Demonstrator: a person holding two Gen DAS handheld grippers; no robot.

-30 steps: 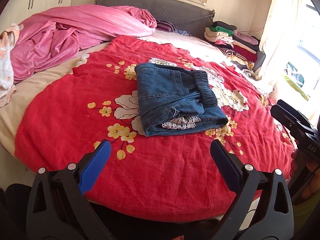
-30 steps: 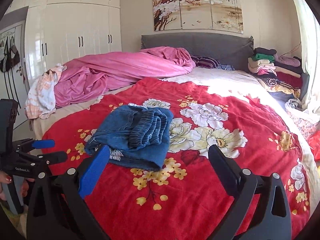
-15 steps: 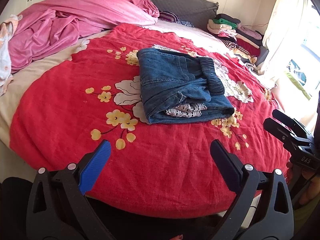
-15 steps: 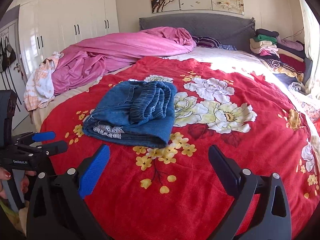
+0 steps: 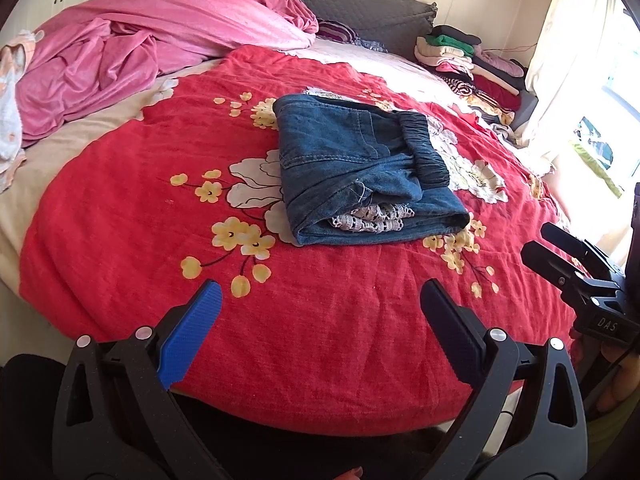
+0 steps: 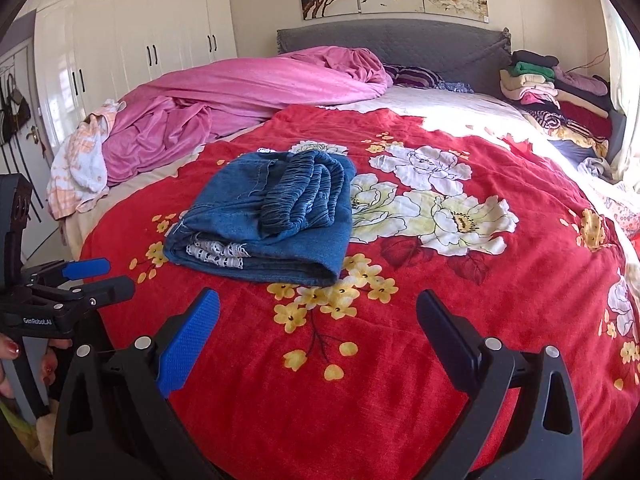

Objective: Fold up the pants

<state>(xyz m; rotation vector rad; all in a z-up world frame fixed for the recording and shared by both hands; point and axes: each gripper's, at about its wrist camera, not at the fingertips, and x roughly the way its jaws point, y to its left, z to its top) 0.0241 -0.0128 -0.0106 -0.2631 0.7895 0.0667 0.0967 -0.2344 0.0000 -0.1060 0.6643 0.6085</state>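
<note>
- Since a second ago both of my views have tipped downward: the pants (image 5: 360,172) sit lower in each view and the headboard has climbed toward the top edge.
- My left gripper (image 5: 320,304) hangs over the near edge of the red floral blanket (image 5: 120,200), fingers spread wide, nothing between them.
- My right gripper (image 6: 318,312) is the same: fingers apart, empty, above the blanket's near part.
- The pants lie folded in a compact stack near the blanket's middle, elastic waistband on top, white lace trim showing at the near open edge.
- Bare red blanket runs between both grippers and the stack, and to the stack's left and right.
- A pink duvet (image 5: 160,36) is heaped well behind and to the left; folded clothes (image 6: 536,80) are piled at the far right by the headboard, possibly on a bench, though the fisheye edge blurs that.
</note>
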